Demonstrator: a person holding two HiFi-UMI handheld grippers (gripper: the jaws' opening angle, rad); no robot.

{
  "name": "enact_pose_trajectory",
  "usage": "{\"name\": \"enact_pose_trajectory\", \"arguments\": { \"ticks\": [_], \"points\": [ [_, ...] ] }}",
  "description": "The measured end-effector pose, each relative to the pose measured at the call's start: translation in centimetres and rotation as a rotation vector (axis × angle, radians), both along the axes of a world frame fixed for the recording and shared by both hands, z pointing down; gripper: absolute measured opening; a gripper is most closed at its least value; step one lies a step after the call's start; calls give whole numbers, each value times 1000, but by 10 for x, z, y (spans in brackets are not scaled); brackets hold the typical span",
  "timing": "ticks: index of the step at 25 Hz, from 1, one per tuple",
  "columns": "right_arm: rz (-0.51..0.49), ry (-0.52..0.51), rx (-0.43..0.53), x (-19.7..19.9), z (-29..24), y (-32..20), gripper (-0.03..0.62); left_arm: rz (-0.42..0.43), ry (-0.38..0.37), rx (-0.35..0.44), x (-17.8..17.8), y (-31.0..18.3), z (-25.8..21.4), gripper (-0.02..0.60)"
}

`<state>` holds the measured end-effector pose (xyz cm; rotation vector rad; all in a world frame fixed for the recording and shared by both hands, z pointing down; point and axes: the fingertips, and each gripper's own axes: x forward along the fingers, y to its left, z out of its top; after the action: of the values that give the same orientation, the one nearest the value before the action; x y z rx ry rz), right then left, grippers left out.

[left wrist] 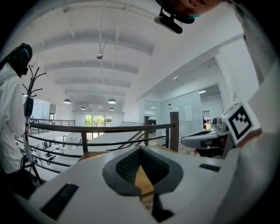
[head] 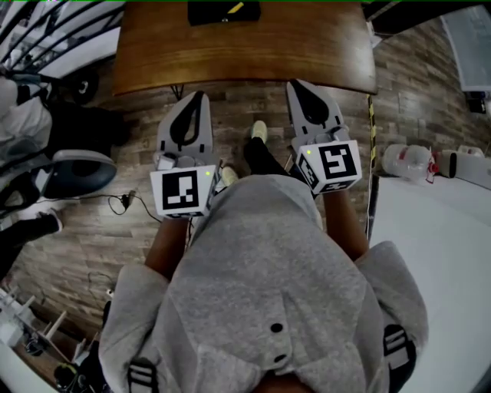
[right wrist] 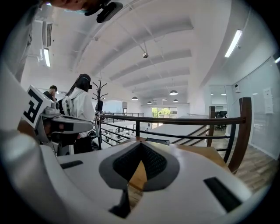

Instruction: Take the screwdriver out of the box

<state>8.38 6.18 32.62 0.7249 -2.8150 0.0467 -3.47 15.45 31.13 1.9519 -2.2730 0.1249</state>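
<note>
A black box [head: 222,11] lies at the far edge of the wooden table [head: 245,54], and something yellow [head: 235,8] shows in it; I cannot tell that it is the screwdriver. The same box [right wrist: 156,141] appears as a flat dark shape in the right gripper view. My left gripper [head: 198,96] is held out over the floor just short of the table's near edge, shut and empty. My right gripper [head: 296,84] reaches the table's edge, also shut with nothing in it. The left gripper [left wrist: 140,148] and the right gripper [right wrist: 141,144] each show closed tips in their own views.
Beyond the table runs a dark railing [right wrist: 175,120]. A person in white [right wrist: 78,103] stands by a coat stand on the left. A white table [head: 437,230] and plastic bottles [head: 406,161] are at the right. A cable [head: 123,201] lies on the wood floor.
</note>
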Motion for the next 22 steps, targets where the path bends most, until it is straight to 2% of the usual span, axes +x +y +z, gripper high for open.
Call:
{"name": "enact_pose_trajectory", "arguments": {
  "ticks": [10, 18, 22],
  "points": [
    [-15, -5, -22, -7, -3, -57, 9, -11, -27, -49, -5, -55, -1, 11],
    [-57, -38, -34, -39, -8, -111, 9, -47, -32, -65, -33, -104, -3, 11],
    [-80, -43, -44, -42, -8, -129, 9, -64, -43, -64, -33, -122, -6, 11]
  ]
}}
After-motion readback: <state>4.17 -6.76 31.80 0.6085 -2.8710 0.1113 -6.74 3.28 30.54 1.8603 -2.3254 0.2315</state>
